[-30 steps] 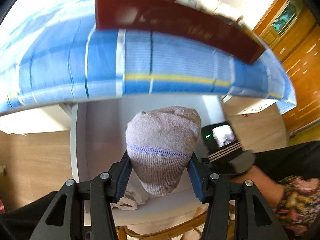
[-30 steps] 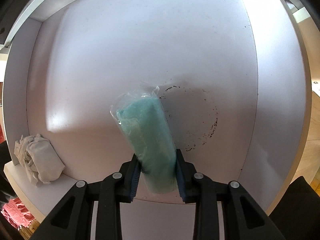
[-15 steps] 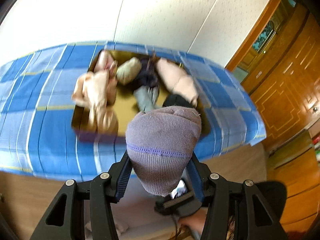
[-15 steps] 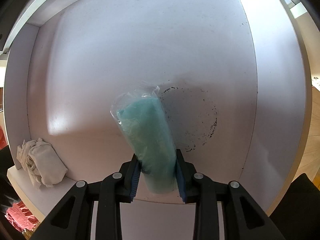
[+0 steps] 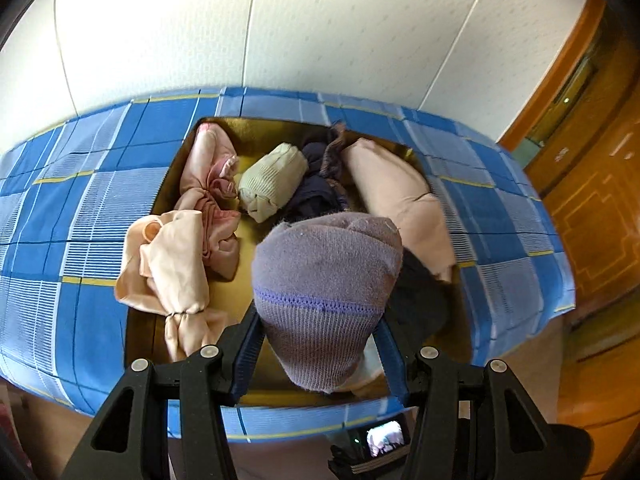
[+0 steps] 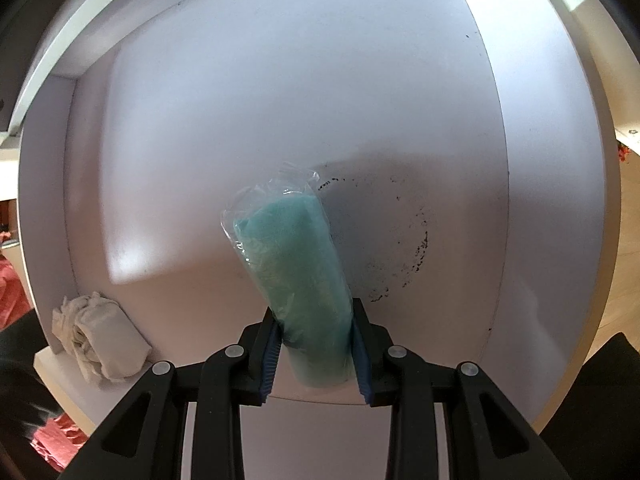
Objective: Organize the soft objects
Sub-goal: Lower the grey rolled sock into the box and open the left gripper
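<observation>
My left gripper [image 5: 320, 344] is shut on a rolled purple-grey sock [image 5: 324, 284], held above a gold-lined box [image 5: 236, 292] on a blue checked cloth [image 5: 80, 208]. Inside the box lie pink garments [image 5: 188, 240], a cream rolled sock [image 5: 272, 184], a dark bundle [image 5: 320, 188] and a peach roll [image 5: 404, 200]. My right gripper [image 6: 314, 344] is shut on a teal cloth roll in clear plastic [image 6: 296, 272], pointing down into a white shelf compartment [image 6: 280, 100]. A crumpled white cloth [image 6: 100, 340] lies at the compartment's left front corner.
A white wall [image 5: 320, 20] stands behind the cloth-covered surface, and wooden panelling [image 5: 592, 200] fills the right. Dark specks in a ring [image 6: 400, 248] mark the shelf floor. A device with a small screen [image 5: 384, 438] shows below the left gripper.
The left gripper has risen with the sock from below the cloth-covered surface to above the box, whose inside now shows. The right gripper has hardly moved.
</observation>
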`<state>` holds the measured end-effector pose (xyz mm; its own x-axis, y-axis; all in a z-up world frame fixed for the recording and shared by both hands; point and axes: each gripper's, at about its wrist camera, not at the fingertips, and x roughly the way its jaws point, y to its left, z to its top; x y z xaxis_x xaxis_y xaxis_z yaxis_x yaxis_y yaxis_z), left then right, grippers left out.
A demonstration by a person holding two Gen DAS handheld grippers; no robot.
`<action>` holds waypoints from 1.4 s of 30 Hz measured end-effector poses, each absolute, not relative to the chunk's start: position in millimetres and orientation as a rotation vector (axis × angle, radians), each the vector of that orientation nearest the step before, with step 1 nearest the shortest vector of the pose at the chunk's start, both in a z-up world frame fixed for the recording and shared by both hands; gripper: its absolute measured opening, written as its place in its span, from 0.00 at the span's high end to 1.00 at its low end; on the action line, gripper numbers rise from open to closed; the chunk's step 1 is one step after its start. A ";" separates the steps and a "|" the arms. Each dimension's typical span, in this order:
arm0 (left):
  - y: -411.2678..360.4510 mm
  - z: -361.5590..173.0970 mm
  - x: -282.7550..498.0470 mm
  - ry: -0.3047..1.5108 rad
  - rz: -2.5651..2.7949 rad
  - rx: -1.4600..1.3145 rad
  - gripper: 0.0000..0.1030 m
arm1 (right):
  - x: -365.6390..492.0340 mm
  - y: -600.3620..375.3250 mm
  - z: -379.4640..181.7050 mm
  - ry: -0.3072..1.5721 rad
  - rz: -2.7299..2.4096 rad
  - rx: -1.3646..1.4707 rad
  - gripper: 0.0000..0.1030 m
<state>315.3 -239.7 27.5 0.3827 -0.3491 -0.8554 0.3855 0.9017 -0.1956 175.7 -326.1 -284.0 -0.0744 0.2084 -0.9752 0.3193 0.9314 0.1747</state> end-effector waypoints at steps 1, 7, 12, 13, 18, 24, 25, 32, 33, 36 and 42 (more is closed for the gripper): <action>-241.5 22.8 320.2 1.088 -0.454 0.040 0.48 | 175.5 -327.3 -284.3 1.659 -0.093 0.417 0.70; -239.9 6.7 345.1 1.133 -0.380 0.003 0.48 | 173.8 -331.8 -285.6 1.659 -0.090 0.432 0.70; -239.8 -6.7 362.6 1.165 -0.329 0.009 0.48 | 171.7 -341.1 -284.3 1.650 -0.091 0.459 0.70; -239.7 -9.2 365.0 1.174 -0.325 0.008 0.48 | 171.0 -343.0 -284.4 1.650 -0.089 0.464 0.70; -236.2 -27.1 378.0 1.236 -0.300 -0.009 0.48 | 168.3 -351.7 -285.5 1.651 -0.089 0.486 0.70; -242.3 -34.3 387.2 1.241 -0.291 0.039 0.47 | 165.8 -358.9 -289.5 1.644 -0.089 0.502 0.70; -243.7 -35.8 388.7 1.241 -0.285 0.048 0.46 | 165.5 -360.3 -289.4 1.643 -0.088 0.506 0.70; -243.1 -27.1 380.3 1.190 -0.318 0.045 0.28 | 160.4 -363.6 -292.0 1.640 -0.092 0.511 0.70; -239.5 -23.4 377.5 1.178 -0.320 0.042 0.27 | 159.9 -363.6 -292.5 1.642 -0.091 0.511 0.70; -236.0 -13.0 369.0 1.144 -0.327 0.051 0.26 | 159.4 -363.0 -293.1 1.643 -0.089 0.509 0.70; -232.0 5.2 349.4 1.052 -0.302 0.125 0.26 | 160.9 -360.7 -290.4 1.637 -0.098 0.501 0.70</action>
<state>349.4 -232.0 5.2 0.4592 -0.1854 -0.8688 0.3042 0.9517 -0.0423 160.9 -360.7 -290.4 -0.0460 0.2626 -0.9638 0.3754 0.8987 0.2269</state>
